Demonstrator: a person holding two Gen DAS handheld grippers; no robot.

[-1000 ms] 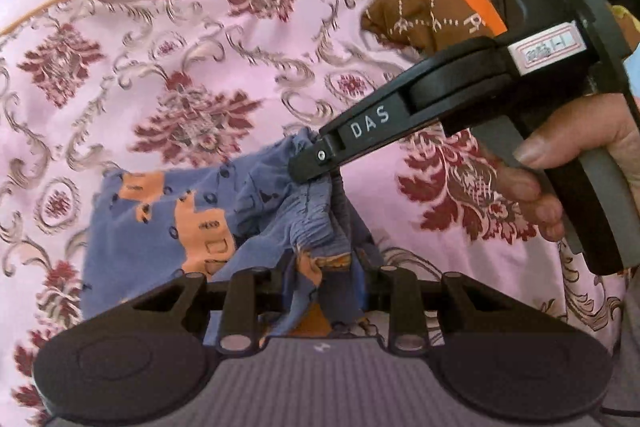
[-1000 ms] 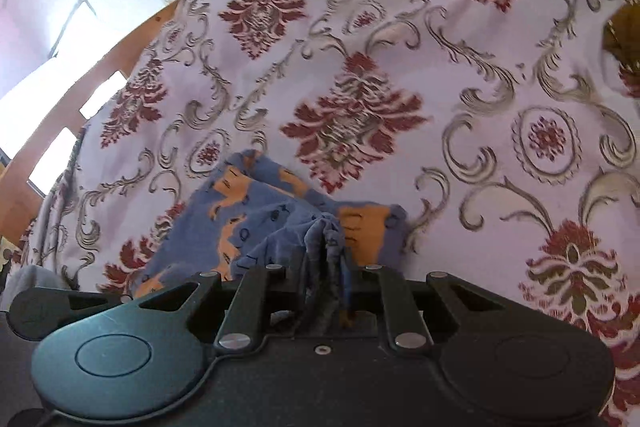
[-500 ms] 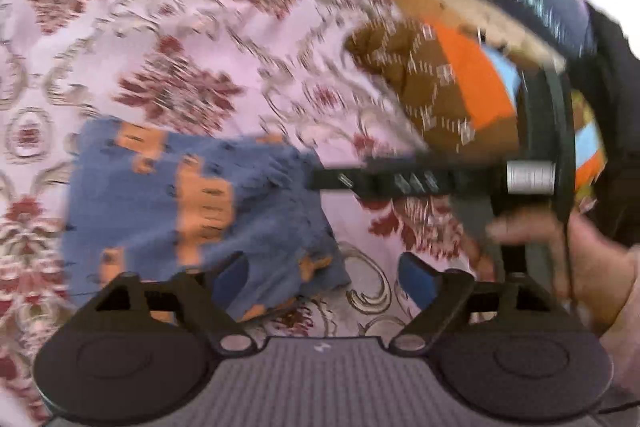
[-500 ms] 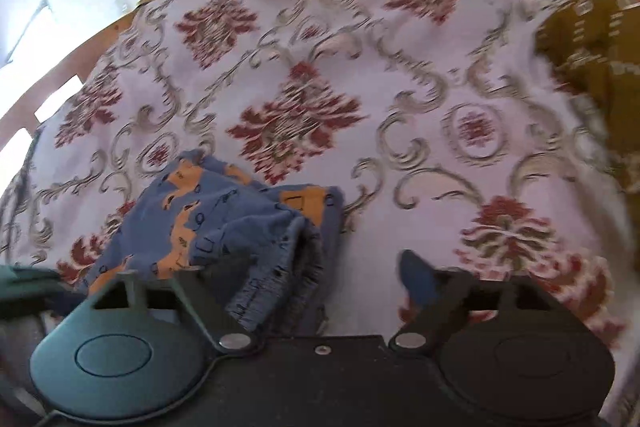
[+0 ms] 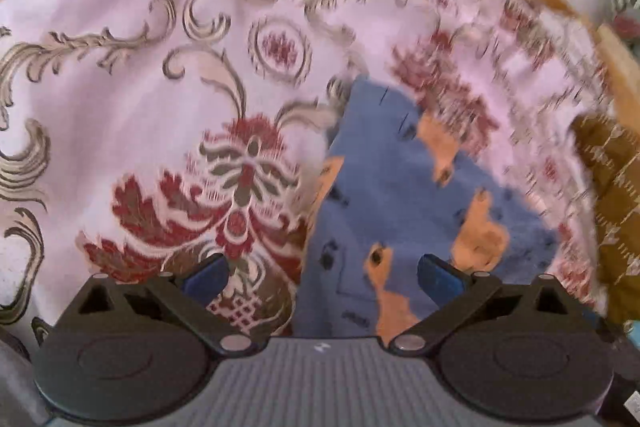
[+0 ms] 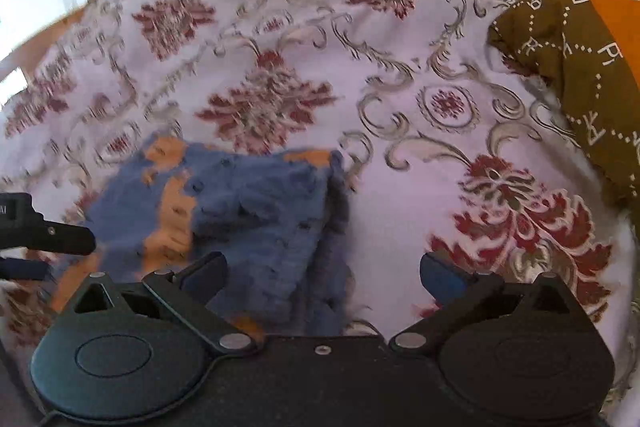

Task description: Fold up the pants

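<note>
Down at six o'clock, the right gripper (image 6: 322,273) gapes wide over the blue pants (image 6: 256,211), bunched edge loose beneath it. The left gripper (image 5: 320,273) is wide too, holding nothing, straddling the pants' (image 5: 400,211) left edge. A second ago both pinched that waistband; now it lies dropped on the floral bedspread (image 6: 400,75). Risk: the rumpled fold could spring open if a finger drags it. At two o'clock, a brown cloth (image 6: 580,67).
</note>
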